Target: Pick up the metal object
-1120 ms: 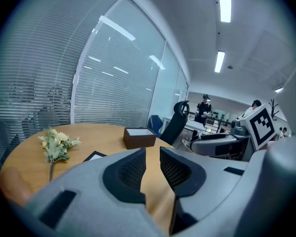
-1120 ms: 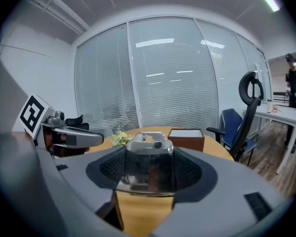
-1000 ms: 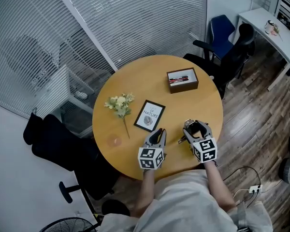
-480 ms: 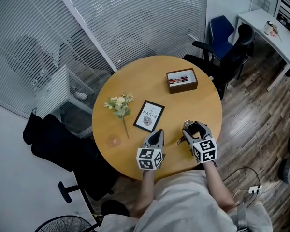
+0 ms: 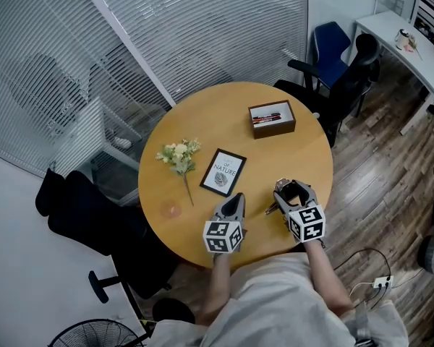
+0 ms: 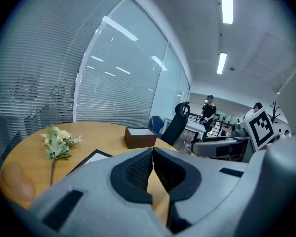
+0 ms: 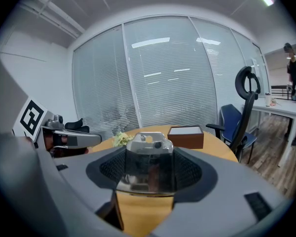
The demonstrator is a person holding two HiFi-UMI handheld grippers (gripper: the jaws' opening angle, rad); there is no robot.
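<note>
right gripper view: metal object is clamped in right gripper, jaws wide, for lifting. left gripper is parked shut, empty.

Round wooden table, honey-toned, set against a curved glass wall with lowered horizontal blinds; dark wood-plank floor. Seating: blue chair and black office chair near a white desk; black chair at the table's left. Lighting: ceiling strip lights.
</note>
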